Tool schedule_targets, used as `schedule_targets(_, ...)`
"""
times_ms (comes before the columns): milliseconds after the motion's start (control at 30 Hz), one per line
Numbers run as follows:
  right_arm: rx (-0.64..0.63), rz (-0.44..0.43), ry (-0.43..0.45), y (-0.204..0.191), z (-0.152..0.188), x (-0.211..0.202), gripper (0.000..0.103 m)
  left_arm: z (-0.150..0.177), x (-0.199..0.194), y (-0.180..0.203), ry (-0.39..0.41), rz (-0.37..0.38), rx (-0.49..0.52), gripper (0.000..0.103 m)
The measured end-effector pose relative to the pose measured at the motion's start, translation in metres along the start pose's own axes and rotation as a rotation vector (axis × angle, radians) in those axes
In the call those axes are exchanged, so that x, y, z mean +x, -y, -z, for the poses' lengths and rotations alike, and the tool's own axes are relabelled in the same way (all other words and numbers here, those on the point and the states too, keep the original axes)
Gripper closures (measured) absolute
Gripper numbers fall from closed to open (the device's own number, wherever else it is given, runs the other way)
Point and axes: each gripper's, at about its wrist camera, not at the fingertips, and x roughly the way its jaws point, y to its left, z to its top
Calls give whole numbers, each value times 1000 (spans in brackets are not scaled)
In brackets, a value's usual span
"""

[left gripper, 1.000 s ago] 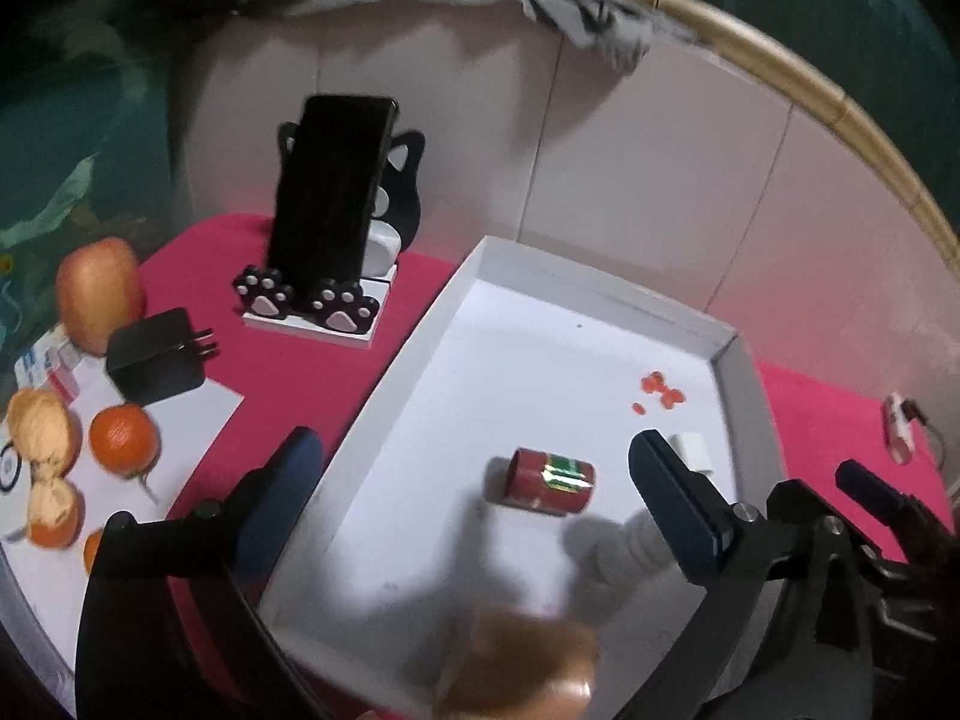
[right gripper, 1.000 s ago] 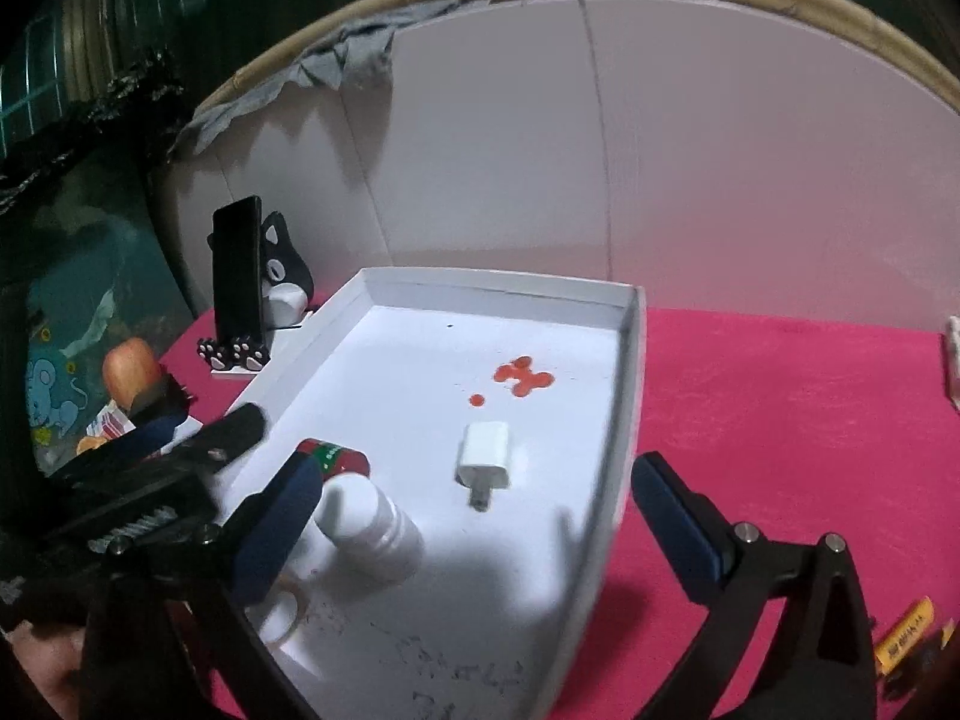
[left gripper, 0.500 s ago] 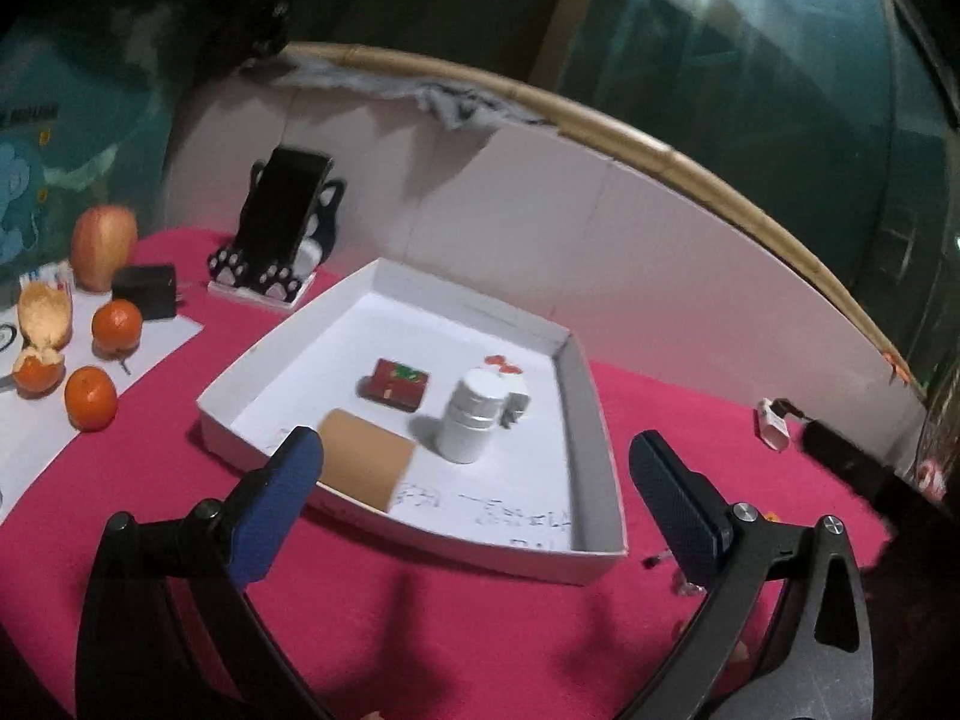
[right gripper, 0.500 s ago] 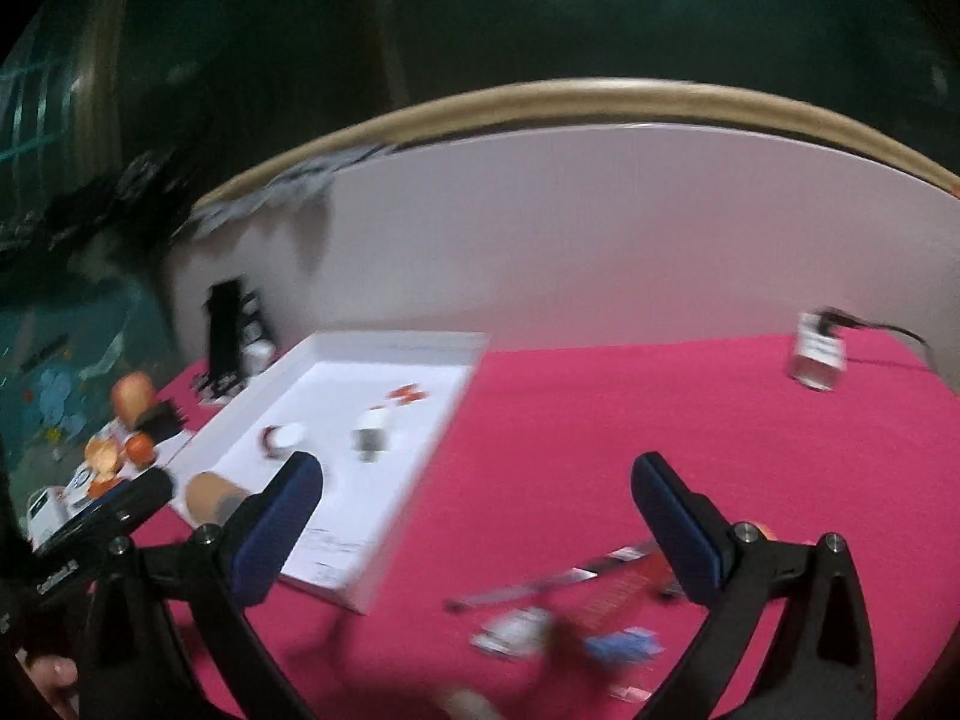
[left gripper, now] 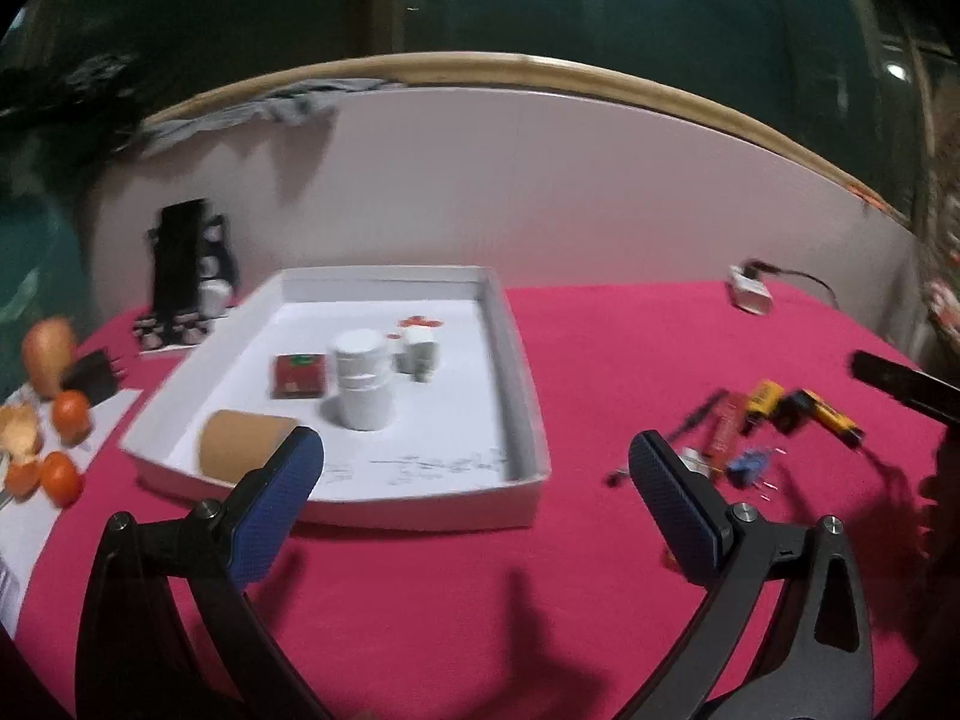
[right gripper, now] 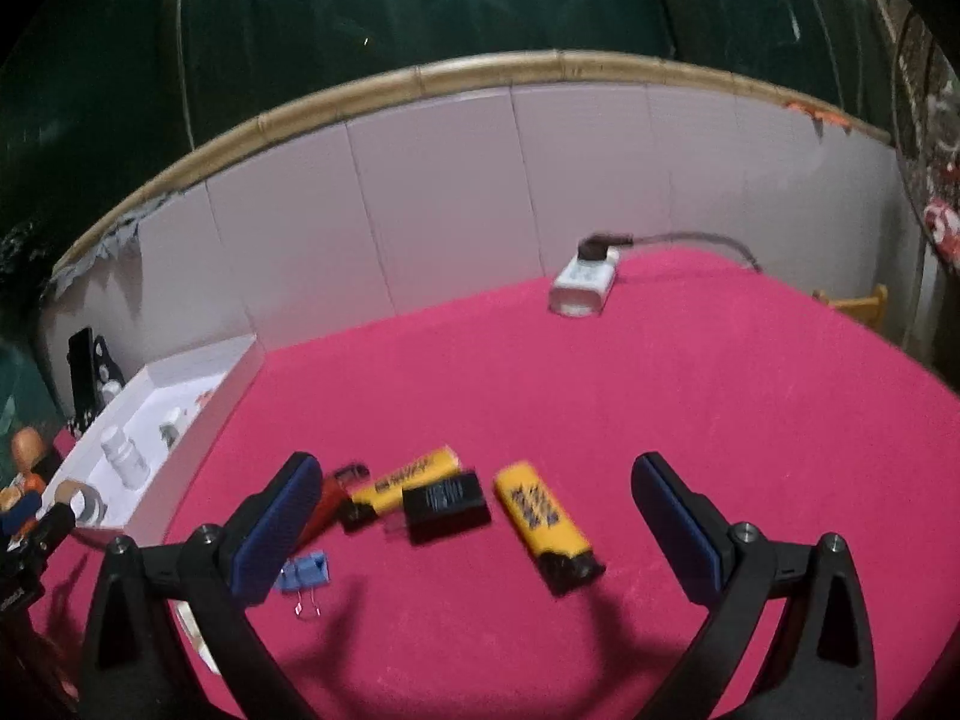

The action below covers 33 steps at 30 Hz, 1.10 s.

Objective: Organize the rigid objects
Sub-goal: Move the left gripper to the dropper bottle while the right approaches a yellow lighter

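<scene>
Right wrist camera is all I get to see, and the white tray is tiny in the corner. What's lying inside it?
Observer: In the left wrist view the white tray holds a white bottle standing upright near the middle.
Operator: Anything red in there?
Observer: Yes, a small red tin lies just left of the bottle.
Operator: Is there fruit on the table?
Observer: Left of the tray, an apple and oranges sit near the table's edge.
Operator: Is the left gripper holding something?
Observer: No, the left gripper is open with nothing between its fingers.
</scene>
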Motion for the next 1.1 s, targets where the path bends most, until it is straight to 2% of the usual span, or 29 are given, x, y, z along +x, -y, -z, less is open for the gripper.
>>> schedule_targets(133,14,-4,-5,5,0,1,0,4,5,18,-72,125,30,0)
schedule_targets(233,61,6,-26,15,0,4,0,6,4,34,-87,159,62,0)
schedule_targets(400,120,28,-79,33,3,9,0,9,15,55,-155,183,113,0)
schedule_targets(567,-3,96,-98,41,-2,9,0,12,21,69,-192,187,173,0)
schedule_targets(633,-48,88,-115,41,-1,9,0,13,21,71,-198,194,182,0)
schedule_targets(767,-59,84,-146,40,2,12,0,13,27,70,-223,217,172,0)
schedule_targets(933,-67,103,-198,39,2,22,0,16,39,72,-291,219,174,0)
schedule_targets(1000,-65,110,-231,40,2,28,1,18,42,76,-310,228,193,0)
schedule_targets(1100,-71,73,-284,39,3,37,1,21,44,86,-324,227,242,0)
